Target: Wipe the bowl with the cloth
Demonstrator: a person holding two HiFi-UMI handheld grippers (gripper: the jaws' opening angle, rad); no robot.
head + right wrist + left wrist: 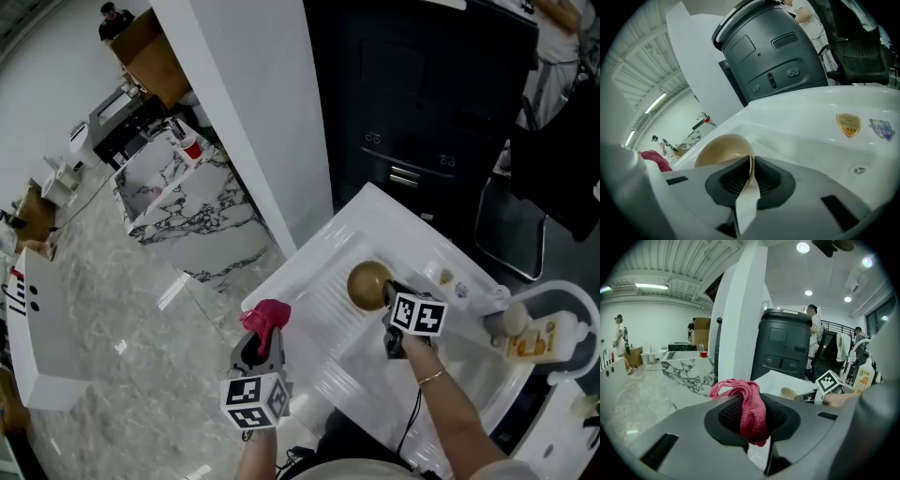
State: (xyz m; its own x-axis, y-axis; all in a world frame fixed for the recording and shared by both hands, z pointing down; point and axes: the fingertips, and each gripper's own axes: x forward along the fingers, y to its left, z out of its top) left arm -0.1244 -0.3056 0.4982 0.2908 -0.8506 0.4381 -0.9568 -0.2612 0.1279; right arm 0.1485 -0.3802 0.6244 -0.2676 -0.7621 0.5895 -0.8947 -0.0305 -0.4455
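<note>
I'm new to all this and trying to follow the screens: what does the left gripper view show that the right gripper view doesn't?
Only the left gripper view: the left tongs shut on the pink cloth, and the marker cube on the other tool.
Only the right gripper view: the right tongs pinching the rim of the tan bowl, and two stickers on the wall of the white sink.
Both: the bowl, the cloth, the sink and the dark bin behind it.
</note>
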